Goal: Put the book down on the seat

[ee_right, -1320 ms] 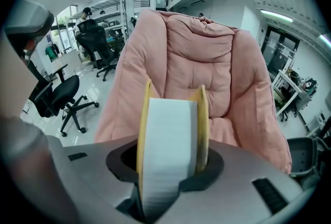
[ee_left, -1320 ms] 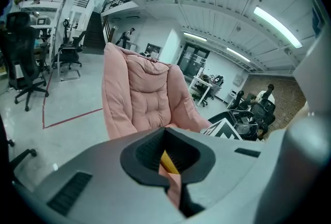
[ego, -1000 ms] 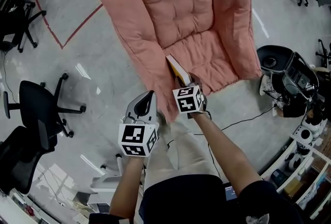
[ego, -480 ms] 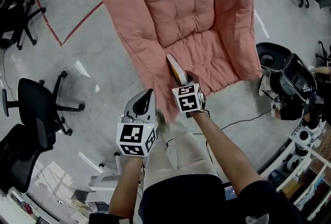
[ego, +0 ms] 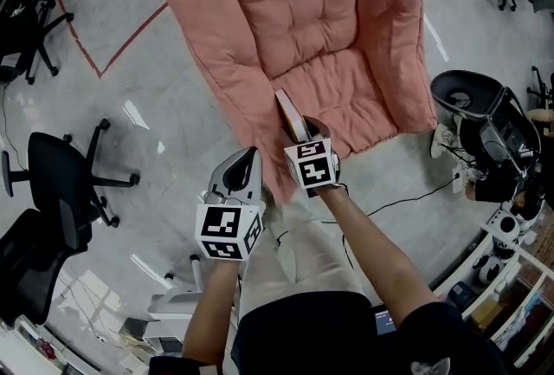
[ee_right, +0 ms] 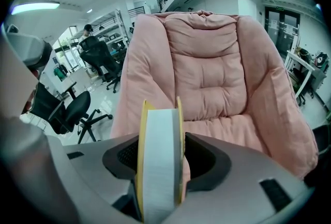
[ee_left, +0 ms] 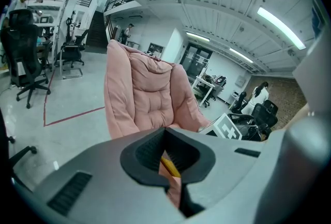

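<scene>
Grippers: two. The right gripper [ego: 304, 132] has its jaws wide and just opening; the left gripper [ego: 247, 158], lower centre, has its jaws together and empty.
Book [ee_right: 160, 166]: one, upright between the right jaws at the front edge of the seat [ego: 351, 100], with yellow covers and white pages.
Armchair [ego: 303, 9]: one, pink and padded, upper centre.

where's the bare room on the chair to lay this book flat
The seat cushion is bare between both padded arms, below the tufted backrest. It is crowded only at its front left edge, where the right gripper, jaws just opening, has the book upright between them.
</scene>
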{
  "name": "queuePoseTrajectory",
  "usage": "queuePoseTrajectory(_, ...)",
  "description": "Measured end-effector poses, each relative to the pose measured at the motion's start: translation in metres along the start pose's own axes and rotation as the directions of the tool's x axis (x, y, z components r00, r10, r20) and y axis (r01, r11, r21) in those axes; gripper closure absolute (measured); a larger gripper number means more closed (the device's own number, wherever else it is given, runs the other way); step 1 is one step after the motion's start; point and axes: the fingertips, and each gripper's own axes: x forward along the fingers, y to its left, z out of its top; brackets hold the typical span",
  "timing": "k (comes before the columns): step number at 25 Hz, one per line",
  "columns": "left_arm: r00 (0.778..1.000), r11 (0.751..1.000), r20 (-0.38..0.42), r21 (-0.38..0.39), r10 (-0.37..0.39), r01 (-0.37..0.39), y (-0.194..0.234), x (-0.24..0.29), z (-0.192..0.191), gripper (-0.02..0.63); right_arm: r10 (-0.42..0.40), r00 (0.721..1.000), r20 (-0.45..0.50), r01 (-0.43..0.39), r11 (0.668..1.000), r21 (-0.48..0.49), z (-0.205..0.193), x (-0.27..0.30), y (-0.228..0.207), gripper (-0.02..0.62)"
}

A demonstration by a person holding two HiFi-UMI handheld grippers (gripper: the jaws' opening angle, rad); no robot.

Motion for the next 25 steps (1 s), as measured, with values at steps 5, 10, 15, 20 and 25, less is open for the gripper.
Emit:
queuePoseTrajectory(5,1.0,1.0,0.001,0.001,0.003,-0.003,0.002,0.0,0.001,0.601,0.023,1.0,0.016,-0.023,1.0,-0.007,0.008,-0.002,0.008,0.383)
queuePoseTrajectory(10,1.0,1.0,0.01,0.003,0.006,-0.006,0.003,-0.001,0.006,0.601,0.046,0.999,0.016,-0.046,0.999,-0.028,0.01,-0.003,0.015,0.383)
queuePoseTrajectory(15,0.999,1.0,0.035,-0.021,0.015,-0.014,0.004,-0.005,0.014,0.601,0.068,0.997,0.021,-0.067,0.997,-0.047,0.012,-0.007,0.023,0.383)
queuePoseTrajectory(20,0.999,1.0,0.042,-0.011,-0.001,0.002,-0.001,-0.009,0.018,0.601,0.077,0.997,0.029,-0.076,0.995,-0.064,0.015,-0.012,0.027,0.383)
queuePoseTrajectory(25,0.999,1.0,0.044,-0.026,0.007,-0.006,0.003,-0.015,0.013,0.601,0.079,0.996,0.047,-0.076,0.995,-0.063,0.018,-0.017,0.027,0.382)
